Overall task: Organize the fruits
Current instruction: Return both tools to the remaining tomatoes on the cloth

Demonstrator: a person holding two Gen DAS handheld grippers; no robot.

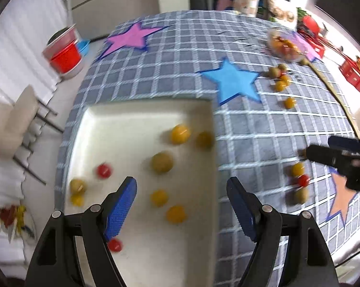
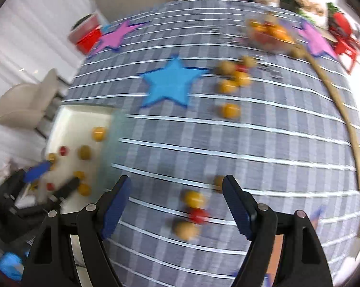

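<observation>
Both jaws stand released and empty, the left gripper (image 1: 182, 205) over the white tray (image 1: 141, 112) of small fruits, the right gripper (image 2: 176, 203) above three loose fruits (image 2: 193, 211) on the checked tablecloth (image 2: 263, 138).

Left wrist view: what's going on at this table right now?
A person with a handheld gripper in each hand is sorting small round fruits. Both are open and hold nothing. The left gripper hangs over the white tray, where yellow, green and red fruits already lie. The right gripper is above a loose cluster on the checked tablecloth: a yellow fruit, a red one and a brownish-green one. More fruits lie farther back, near a clear bowl.
</observation>
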